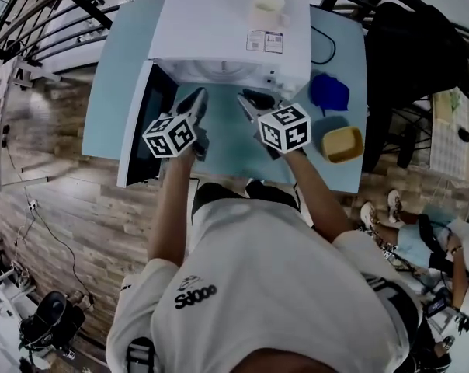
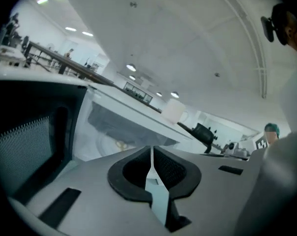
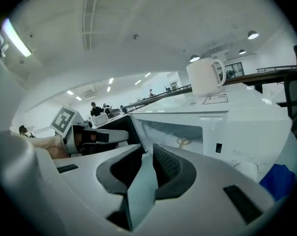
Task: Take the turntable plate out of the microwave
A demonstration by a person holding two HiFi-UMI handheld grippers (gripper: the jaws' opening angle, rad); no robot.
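A white microwave (image 1: 219, 29) stands on the light blue table (image 1: 114, 76), its door (image 1: 145, 127) swung open to the left. Inside the cavity lies the glass turntable plate (image 2: 109, 141) (image 3: 180, 142), with a yellowish hub at its middle. Both grippers hover side by side just in front of the opening, clear of the plate. My left gripper (image 1: 197, 95) (image 2: 151, 149) is shut with nothing in it. My right gripper (image 1: 246, 99) (image 3: 147, 154) has its jaws a little apart, and nothing is between them.
A white mug (image 1: 269, 10) (image 3: 203, 76) stands on top of the microwave. To the right of it on the table lie a blue cloth (image 1: 328, 92) and a yellow bowl (image 1: 342, 144). The open door hangs past the table's left front edge.
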